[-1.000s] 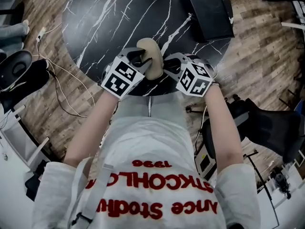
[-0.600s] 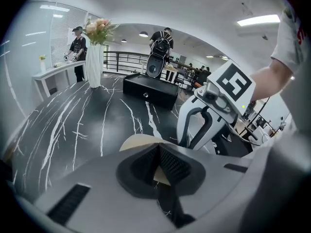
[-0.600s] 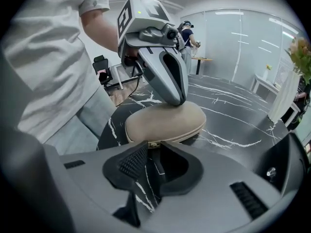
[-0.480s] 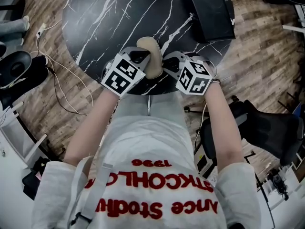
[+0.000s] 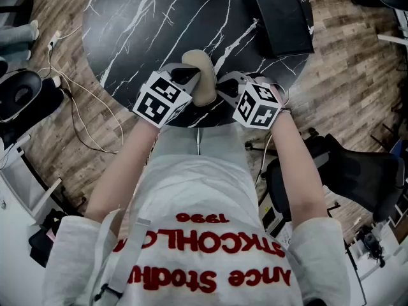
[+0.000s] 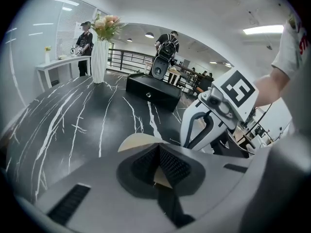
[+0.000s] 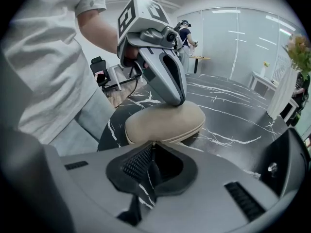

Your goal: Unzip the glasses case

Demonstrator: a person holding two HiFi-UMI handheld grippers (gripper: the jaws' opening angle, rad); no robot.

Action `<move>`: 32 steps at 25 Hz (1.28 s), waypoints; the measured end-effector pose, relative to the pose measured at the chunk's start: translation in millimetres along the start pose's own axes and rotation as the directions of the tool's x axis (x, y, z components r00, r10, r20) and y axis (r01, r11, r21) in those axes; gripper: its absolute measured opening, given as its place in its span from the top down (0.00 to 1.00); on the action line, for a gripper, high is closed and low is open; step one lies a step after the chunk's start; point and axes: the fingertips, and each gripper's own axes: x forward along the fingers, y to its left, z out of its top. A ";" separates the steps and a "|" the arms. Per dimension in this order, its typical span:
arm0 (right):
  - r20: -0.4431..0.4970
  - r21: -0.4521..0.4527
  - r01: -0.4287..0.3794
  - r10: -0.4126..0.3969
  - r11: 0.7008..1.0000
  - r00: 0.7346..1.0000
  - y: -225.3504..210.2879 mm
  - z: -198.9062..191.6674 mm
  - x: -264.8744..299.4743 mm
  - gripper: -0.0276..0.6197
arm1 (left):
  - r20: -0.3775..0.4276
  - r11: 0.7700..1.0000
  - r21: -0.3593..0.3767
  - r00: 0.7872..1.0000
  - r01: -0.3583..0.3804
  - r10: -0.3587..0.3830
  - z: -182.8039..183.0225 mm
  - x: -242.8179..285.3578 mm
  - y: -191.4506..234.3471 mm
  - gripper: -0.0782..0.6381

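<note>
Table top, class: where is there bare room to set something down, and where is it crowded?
Bare: the wide stretch of table beyond the glasses case, left of the black box. Crowded: the near edge, where the left gripper pinches the case and the right gripper, fingers closing with nothing plainly between them, sits beside it.

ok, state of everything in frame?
glasses case: zipped shut, flat on table.
left gripper: shut on the case's edge.
right gripper: jaws closing at the case's seam; whether they pinch anything is unclear.
black box: closed.
vase: upright.
</note>
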 end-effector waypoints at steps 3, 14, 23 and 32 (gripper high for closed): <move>0.006 0.030 0.004 -0.004 1.000 1.000 1.8 0.1 -1.0 0.92 | 0.001 1.000 -0.013 1.000 -0.001 0.001 -0.3 -0.6 0.5 0.88; -0.046 0.018 -0.042 0.043 0.999 0.998 12.8 -1.4 0.9 0.92 | 0.021 0.999 -0.038 1.000 0.017 -0.016 -1.2 -0.6 2.3 0.88; -0.003 0.116 -0.009 0.009 0.993 1.000 35.0 2.2 8.9 0.92 | 0.034 0.999 -0.051 0.999 0.016 -0.014 -2.6 -1.3 3.1 0.88; 0.038 0.190 -0.045 0.038 0.981 0.999 100.2 20.3 48.3 0.94 | 0.044 0.998 -0.060 0.999 0.031 -0.028 -1.9 -1.8 3.8 0.88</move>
